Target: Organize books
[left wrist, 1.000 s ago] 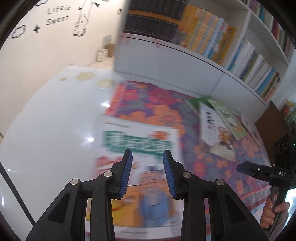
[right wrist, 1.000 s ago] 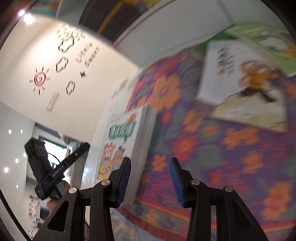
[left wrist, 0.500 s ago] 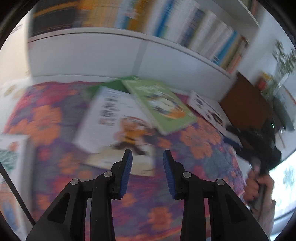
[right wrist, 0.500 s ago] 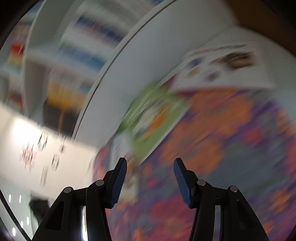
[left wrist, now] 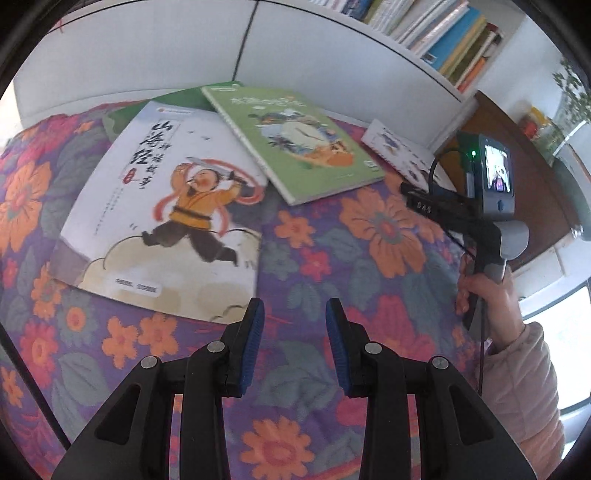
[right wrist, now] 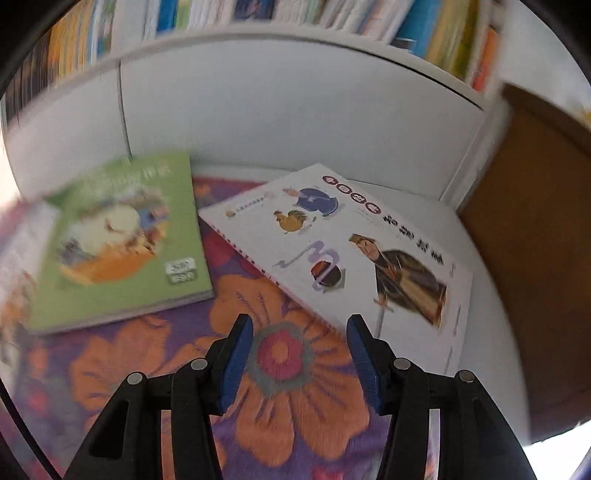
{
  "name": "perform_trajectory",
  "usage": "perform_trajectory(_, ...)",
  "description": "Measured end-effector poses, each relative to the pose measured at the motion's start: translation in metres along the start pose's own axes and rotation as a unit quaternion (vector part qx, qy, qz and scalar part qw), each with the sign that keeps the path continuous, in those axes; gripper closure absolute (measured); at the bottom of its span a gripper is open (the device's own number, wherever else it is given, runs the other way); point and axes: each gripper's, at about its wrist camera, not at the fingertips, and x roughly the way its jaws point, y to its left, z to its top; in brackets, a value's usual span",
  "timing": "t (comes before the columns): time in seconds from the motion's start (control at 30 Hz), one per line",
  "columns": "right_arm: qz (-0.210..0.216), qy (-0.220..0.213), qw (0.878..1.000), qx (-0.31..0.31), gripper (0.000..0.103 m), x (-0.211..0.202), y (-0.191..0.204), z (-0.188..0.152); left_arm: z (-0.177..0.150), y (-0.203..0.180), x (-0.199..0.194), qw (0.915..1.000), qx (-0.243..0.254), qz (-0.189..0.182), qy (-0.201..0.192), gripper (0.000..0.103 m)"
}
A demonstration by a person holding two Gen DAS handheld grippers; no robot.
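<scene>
Left gripper [left wrist: 294,345]: My jaws stood apart with nothing between them, poised over the cloth [left wrist: 332,258] just short of the white book [left wrist: 166,210]. They touched nothing.

Right gripper [right wrist: 300,363]: My jaws gaped wider, also empty, hanging above an orange flower in the cloth. The spiral book [right wrist: 343,266] lay just ahead, its bound edge nearest my right finger.

Why so held: I judged both tools were lined up for a pick, each facing its nearest book edge, jaws parted enough to take a thin cover.

White book: It lay flat and skewed on the cloth, cover up, showing a running figure in orange. Its far corner rested over a dark green book [left wrist: 122,116] beneath.

Green book [left wrist: 295,136]: It lay flat behind, overlapping the white book's upper right corner. From my right camera it was blurred [right wrist: 118,240].

Spiral book, from the left [left wrist: 399,151]: It sat at the cloth's far edge, near the shelf base, apart from the green one.

Why so placed: The books looked scattered, not stacked, so I took the sorting to be unfinished here.

Shelf [left wrist: 436,33]: Rows of upright books stood above the white base panel, a likely home for these.

Right hand [left wrist: 480,295]: It gripped the right tool's handle at the edge of my left view.
</scene>
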Motion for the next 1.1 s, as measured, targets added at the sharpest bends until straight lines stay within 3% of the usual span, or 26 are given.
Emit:
perform_trajectory(0.2, -0.015, -0.003, 1.000, -0.023, 0.053, 0.022, 0.007, 0.020, 0.001, 0.013, 0.009, 0.9998, -0.013, -0.003, 0.016, 0.071)
perform_trajectory(0.33, -0.012, -0.021, 0.999, -0.027, 0.076, 0.023, 0.012, 0.028, 0.001, 0.022, 0.008, 0.9996, -0.020, -0.007, 0.020, 0.071)
perform_trajectory(0.43, -0.001, -0.030, 1.000, 0.004, 0.081, 0.013, 0.006, 0.031, 0.001, 0.027, 0.002, 0.9996, -0.022, -0.006, 0.017, 0.071)
perform_trajectory(0.6, 0.088, -0.024, 0.992, 0.093, 0.081, -0.029, -0.011, 0.025, -0.001, 0.035, -0.019, 0.9996, -0.025, -0.010, 0.003, 0.071)
perform_trajectory(0.8, 0.205, 0.013, 0.971, 0.120, 0.081, -0.118, 0.026, -0.008, -0.016, 0.044, -0.056, 0.9993, -0.029, -0.010, -0.020, 0.071)
perform_trajectory(0.93, 0.295, 0.064, 0.948, 0.097, 0.081, -0.156, 0.084, -0.029, -0.035, 0.055, -0.080, 0.9988, -0.037, 0.013, -0.030, 0.071)
perform_trajectory(1.03, 0.351, 0.095, 0.931, 0.018, 0.078, -0.176, 0.139, -0.034, -0.049, 0.064, -0.088, 0.9984, -0.046, 0.026, -0.021, 0.071)
perform_trajectory(1.1, 0.379, 0.102, 0.920, 0.003, 0.074, -0.182, 0.151, -0.033, -0.056, 0.068, -0.089, 0.9982, -0.055, 0.017, -0.014, 0.071)
